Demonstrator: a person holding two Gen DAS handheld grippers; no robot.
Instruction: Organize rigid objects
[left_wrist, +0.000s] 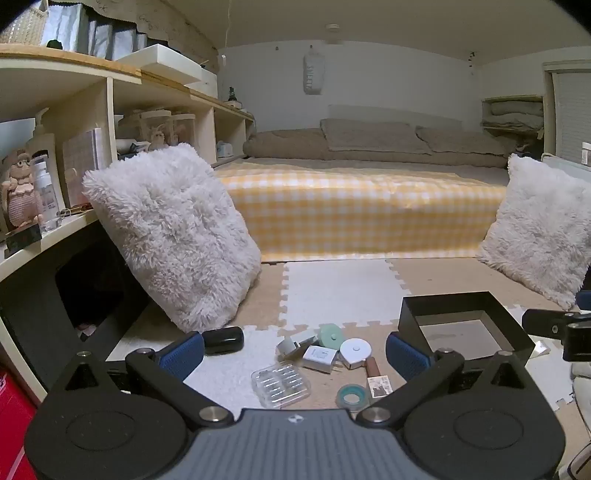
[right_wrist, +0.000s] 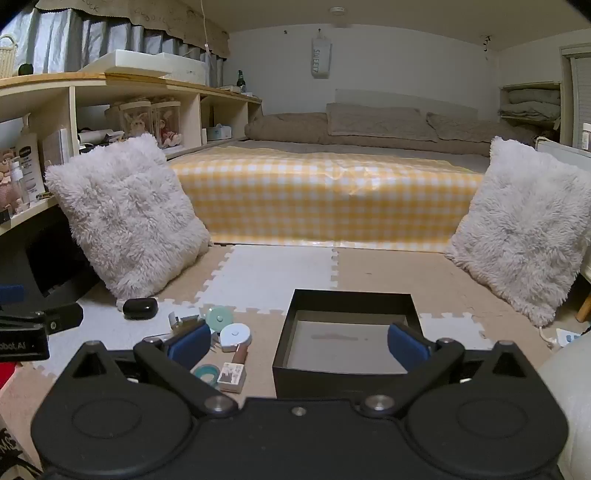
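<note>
Small rigid items lie on the foam floor mat: a clear plastic case (left_wrist: 280, 384), a white charger cube (left_wrist: 319, 357), a white round tape measure (left_wrist: 355, 350) (right_wrist: 235, 335), a mint round item (left_wrist: 330, 334) (right_wrist: 219, 318), a teal tape roll (left_wrist: 351, 397) (right_wrist: 205, 372), a small printed box (left_wrist: 379, 386) (right_wrist: 232, 376), a brown tube (left_wrist: 372, 366) (right_wrist: 240, 354) and a black oval case (left_wrist: 222, 339) (right_wrist: 140, 307). An empty black open box (left_wrist: 410, 314) (right_wrist: 351, 299) stands to their right. My left gripper (left_wrist: 293, 356) is open above the items. My right gripper (right_wrist: 297, 345) is open, over the box's near left side.
Two fluffy white cushions (right_wrist: 125, 214) (right_wrist: 517, 229) lean at left and right of the mat. A bed with a yellow checked cover (right_wrist: 325, 195) lies behind. Wooden shelves (left_wrist: 55, 229) with bottles and toys run along the left. A red object (left_wrist: 11, 417) sits at the near left.
</note>
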